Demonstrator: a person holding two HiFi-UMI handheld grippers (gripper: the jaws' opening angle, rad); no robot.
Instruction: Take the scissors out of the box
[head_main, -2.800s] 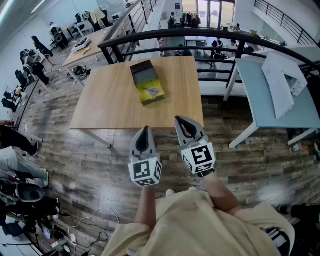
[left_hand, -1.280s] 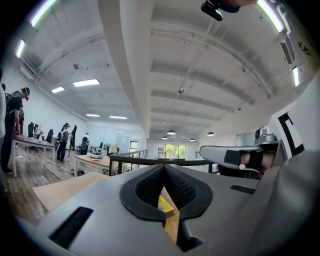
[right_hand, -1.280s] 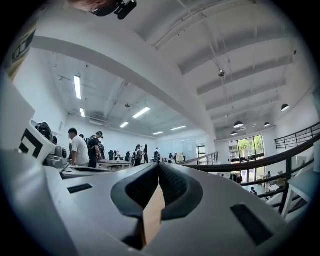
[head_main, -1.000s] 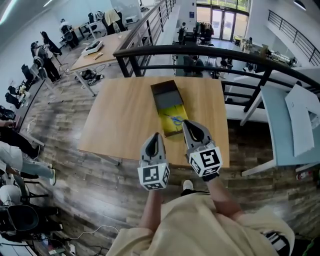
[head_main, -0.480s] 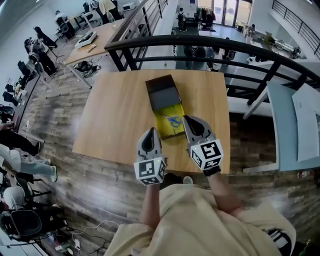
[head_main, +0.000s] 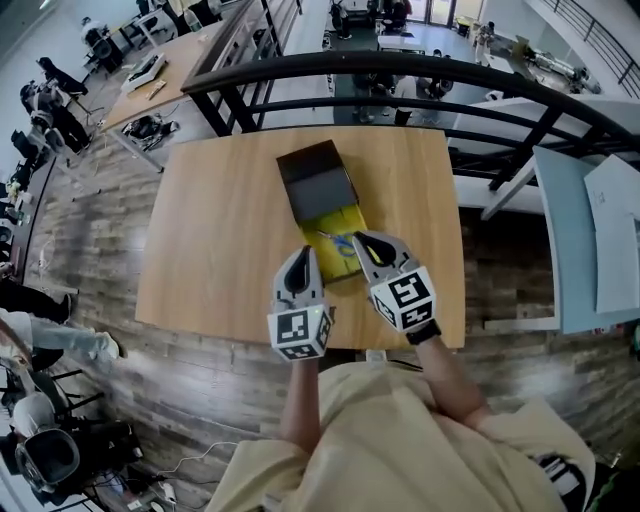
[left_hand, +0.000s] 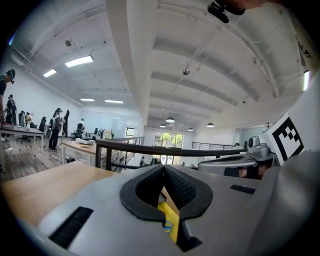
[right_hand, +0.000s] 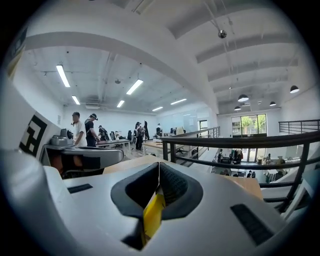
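- The person has closed in on the pale wooden tabletop (head_main: 215, 225). Both tools that hung over the grey plank floor (head_main: 190, 370) a few seconds ago now reach past the near edge of the tabletop.
- The oblong box (head_main: 316, 180) has a dark far half and a yellow-lined near half. It looked small and well apart from the tools in the earliest frame, and its near end now lies between the two tool tips.
- The small blue-handled scissors (head_main: 343, 246) lie inside the box on the yellow lining, near its front end, and nothing touches them.
- The right tongs (head_main: 365, 241) are just beside the scissors, over the box's near right corner. Half a second ago they were short of that corner. Their black pads meet at the tip, with only the yellow lining showing below them.
- The left tongs (head_main: 302, 256) are just off the box's near left corner. They are also pressed together and hold nothing. Their own view shows the yellow lining and the blue finger loops through the gap below the pads.
- How high either tool hangs above the box cannot be told.
- The approach looks about finished, but the grasp has not begun. The right tongs are the better placed of the two and would have to part before they could settle round the scissors.
- The box has not shifted on the tabletop across the frames. Only the person and the tools have come nearer.
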